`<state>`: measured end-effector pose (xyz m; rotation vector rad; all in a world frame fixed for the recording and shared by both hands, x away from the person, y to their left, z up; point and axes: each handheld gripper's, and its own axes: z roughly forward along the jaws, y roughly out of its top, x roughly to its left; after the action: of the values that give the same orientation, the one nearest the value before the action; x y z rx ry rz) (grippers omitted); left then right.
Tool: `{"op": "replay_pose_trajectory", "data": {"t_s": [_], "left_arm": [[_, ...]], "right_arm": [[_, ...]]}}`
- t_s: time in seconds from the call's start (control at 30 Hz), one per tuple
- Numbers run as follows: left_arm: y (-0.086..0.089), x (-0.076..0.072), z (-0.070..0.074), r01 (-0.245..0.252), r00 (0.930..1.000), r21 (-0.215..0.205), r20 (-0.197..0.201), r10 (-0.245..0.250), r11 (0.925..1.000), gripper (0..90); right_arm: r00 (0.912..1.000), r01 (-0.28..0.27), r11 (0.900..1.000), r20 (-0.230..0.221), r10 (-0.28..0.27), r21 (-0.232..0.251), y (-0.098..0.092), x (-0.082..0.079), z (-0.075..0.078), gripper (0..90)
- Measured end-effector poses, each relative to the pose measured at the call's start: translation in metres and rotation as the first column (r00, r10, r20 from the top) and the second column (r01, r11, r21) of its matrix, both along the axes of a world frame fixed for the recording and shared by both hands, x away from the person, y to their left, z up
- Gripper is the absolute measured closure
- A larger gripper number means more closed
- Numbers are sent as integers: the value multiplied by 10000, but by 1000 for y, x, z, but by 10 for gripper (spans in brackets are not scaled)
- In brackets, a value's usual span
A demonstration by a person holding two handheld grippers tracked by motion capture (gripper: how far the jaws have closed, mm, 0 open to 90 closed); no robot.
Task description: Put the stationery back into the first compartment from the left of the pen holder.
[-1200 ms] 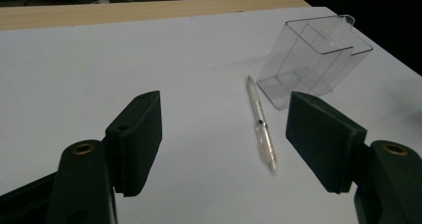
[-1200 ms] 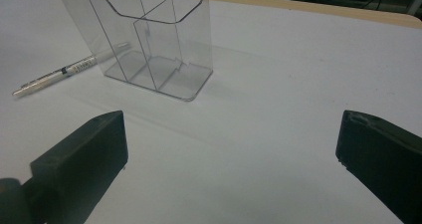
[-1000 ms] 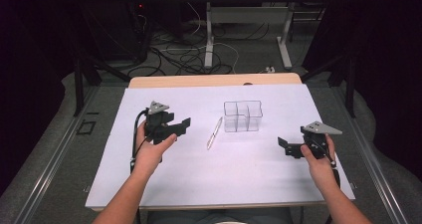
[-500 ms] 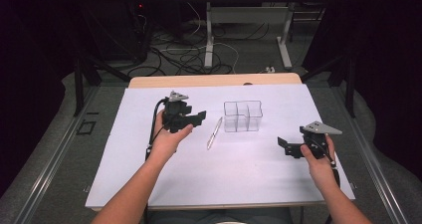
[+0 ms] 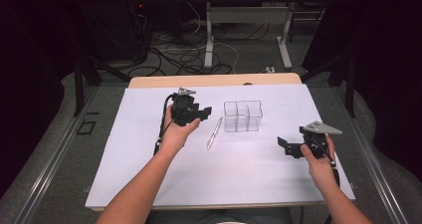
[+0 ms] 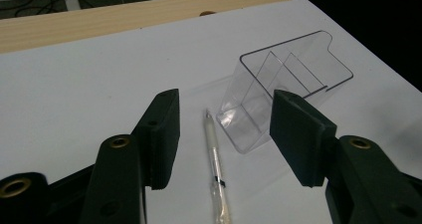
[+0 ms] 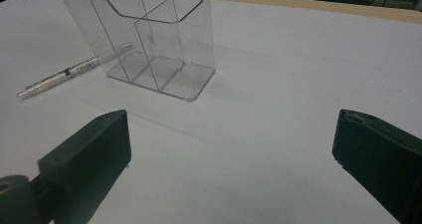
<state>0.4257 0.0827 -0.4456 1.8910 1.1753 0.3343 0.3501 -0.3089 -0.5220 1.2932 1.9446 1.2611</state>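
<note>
A white pen [image 5: 214, 133] lies on the white sheet, just left of a clear plastic holder [image 5: 242, 116] with compartments. My left gripper [image 5: 203, 111] hovers by the pen's far end, and its jaws have just been closing. In the left gripper view the pen [image 6: 215, 163] lies between the two black jaws, apart from both pads, with the holder [image 6: 286, 82] beyond. The left gripper [image 6: 224, 129] is open. My right gripper [image 5: 282, 146] rests at the right side of the sheet, open, with nothing between its jaws. Its own view shows the holder [image 7: 149, 35] and the pen [image 7: 62, 75] farther off.
The white sheet [image 5: 149, 174] covers most of a wooden table [image 5: 214, 79]. Cables and desk legs [image 5: 209, 35] lie on the floor beyond the far edge. Bare sheet spreads between the two hands and along the near side.
My left hand has carried its gripper rightward and farther away, from the left part of the sheet to the pen's far end. Its jaws stand narrower. The right hand has kept still.
</note>
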Motion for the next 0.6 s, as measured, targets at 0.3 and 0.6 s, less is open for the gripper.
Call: {"op": "replay_pose_trajectory", "data": {"t_s": [0.3,0.6], "left_arm": [[-3,15,-10,-39,9995,-237,-328,31,9997,508],[-10,25,-18,-203,9970,-84,-746,196,9998,560]], "right_arm": [[10000,-19,10000,-64,19,-37,0,1,-1,22],[9999,-127,9999,-91,127,-24,1,2,-2,25]]}}
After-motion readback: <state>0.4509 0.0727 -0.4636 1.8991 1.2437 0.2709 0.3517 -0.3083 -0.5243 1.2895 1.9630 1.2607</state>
